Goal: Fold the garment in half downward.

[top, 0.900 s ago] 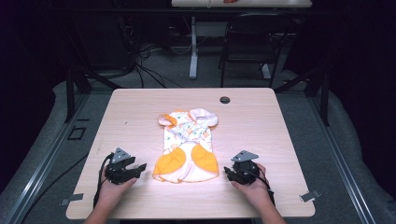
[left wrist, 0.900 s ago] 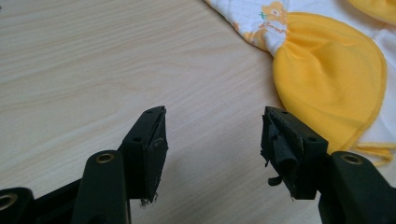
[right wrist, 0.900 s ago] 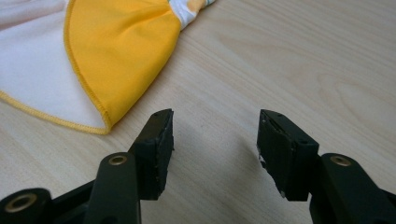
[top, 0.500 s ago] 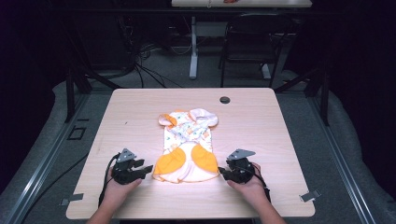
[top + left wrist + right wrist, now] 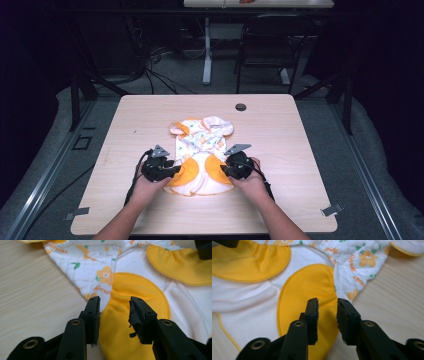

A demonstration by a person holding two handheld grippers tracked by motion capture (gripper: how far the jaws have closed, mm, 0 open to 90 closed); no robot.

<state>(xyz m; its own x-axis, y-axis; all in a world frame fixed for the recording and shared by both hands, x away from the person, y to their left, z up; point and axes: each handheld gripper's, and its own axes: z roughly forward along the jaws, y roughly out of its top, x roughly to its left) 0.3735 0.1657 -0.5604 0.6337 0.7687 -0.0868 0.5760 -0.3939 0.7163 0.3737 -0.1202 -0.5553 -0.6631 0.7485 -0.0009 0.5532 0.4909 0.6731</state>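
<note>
Both grippers have closed in from the sides onto the baby garment since a moment ago. Left gripper jaws stand apart, straddling the edge of one orange patch; right gripper jaws gape narrowly over the other orange patch, neither visibly pinching. Ahead of the fingers, print reads "Flower".

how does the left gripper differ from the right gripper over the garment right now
The left gripper stands at the baby garment's left edge, one jaw over bare table, the other over an orange patch; the right gripper is at the garment's right edge, both jaws over the other orange patch. The gap between the left gripper's jaws looks wider than the right's. Both are open, low over the garment's near end, gripping nothing.
</note>
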